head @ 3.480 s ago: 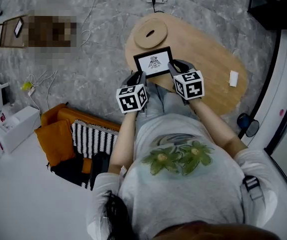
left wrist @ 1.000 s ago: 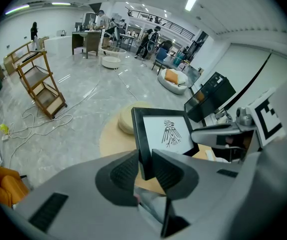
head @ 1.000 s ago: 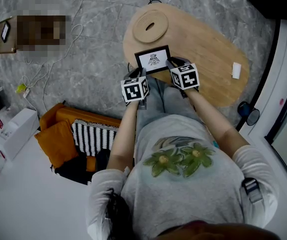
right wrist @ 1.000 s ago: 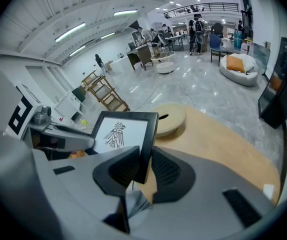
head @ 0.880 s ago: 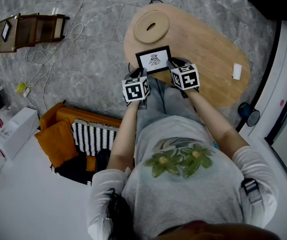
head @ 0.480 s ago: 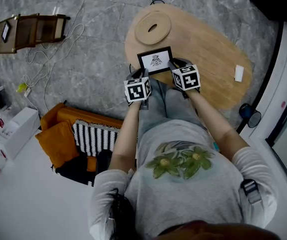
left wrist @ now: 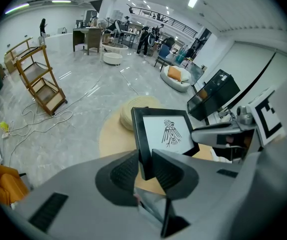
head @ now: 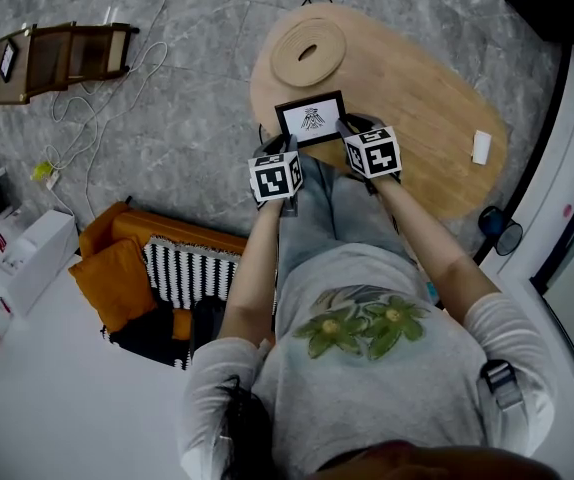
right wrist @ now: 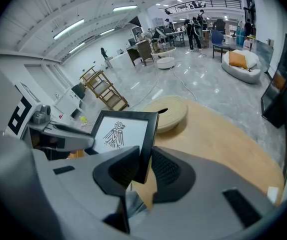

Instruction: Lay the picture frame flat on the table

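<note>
The black picture frame (head: 311,118) with a bird drawing on white is over the near edge of the oval wooden table (head: 422,93), its face leaning back toward me. My left gripper (head: 281,148) is shut on the frame's left edge; in the left gripper view that edge of the frame (left wrist: 164,133) sits between the ribbed pads of my left gripper (left wrist: 144,156). My right gripper (head: 346,127) grips the opposite edge, and the right gripper view shows the frame (right wrist: 121,134) pinched by my right gripper (right wrist: 146,156). Whether the frame's bottom touches the table is hidden.
A round woven mat (head: 308,52) with a slot lies on the table just beyond the frame. A small white block (head: 481,147) sits near the table's right edge. On the floor to the left are a wooden trolley (head: 52,56), cables, an orange cushion (head: 115,283) and a striped rug.
Both grippers keep their hold on the frame. Together with it they have shifted slightly farther out over the table since the oldest frame; little differs in the last second.
</note>
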`<action>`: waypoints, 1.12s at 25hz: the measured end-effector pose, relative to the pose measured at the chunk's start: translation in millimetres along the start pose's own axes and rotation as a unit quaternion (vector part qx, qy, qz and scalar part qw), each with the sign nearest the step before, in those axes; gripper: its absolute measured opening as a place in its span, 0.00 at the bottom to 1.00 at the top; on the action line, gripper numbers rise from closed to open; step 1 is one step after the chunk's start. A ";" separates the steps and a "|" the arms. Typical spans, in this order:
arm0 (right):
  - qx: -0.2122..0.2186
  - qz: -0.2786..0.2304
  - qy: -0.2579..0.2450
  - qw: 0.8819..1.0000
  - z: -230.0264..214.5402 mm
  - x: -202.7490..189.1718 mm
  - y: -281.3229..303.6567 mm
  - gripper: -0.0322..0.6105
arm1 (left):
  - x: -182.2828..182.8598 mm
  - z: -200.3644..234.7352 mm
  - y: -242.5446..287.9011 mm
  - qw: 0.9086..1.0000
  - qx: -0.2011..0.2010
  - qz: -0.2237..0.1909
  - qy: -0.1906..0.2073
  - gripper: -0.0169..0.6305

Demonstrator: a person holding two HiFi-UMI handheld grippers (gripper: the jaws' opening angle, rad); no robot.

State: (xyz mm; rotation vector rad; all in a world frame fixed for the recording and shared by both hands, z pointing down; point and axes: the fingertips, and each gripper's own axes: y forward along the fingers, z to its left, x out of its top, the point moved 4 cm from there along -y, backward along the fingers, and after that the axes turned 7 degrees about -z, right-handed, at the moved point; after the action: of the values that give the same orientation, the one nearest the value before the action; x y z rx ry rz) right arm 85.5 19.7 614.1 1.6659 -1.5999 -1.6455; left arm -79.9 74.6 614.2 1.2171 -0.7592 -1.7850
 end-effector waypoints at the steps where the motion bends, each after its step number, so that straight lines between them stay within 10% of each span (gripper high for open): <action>1: 0.000 0.002 -0.001 1.000 -0.2 -0.2 1.3 0.18 | -0.5 0.8 1.1 1.000 0.001 0.001 -0.001 0.17; 28: 0.010 0.027 -0.012 1.000 -10.4 -13.4 35.0 0.18 | -16.9 14.5 29.6 1.000 0.006 0.006 -0.019 0.17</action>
State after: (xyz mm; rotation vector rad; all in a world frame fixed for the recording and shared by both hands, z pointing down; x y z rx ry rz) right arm 81.4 14.2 652.4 1.6033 -1.6622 -1.6358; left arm -81.5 75.8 651.1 1.1878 -0.7979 -1.8002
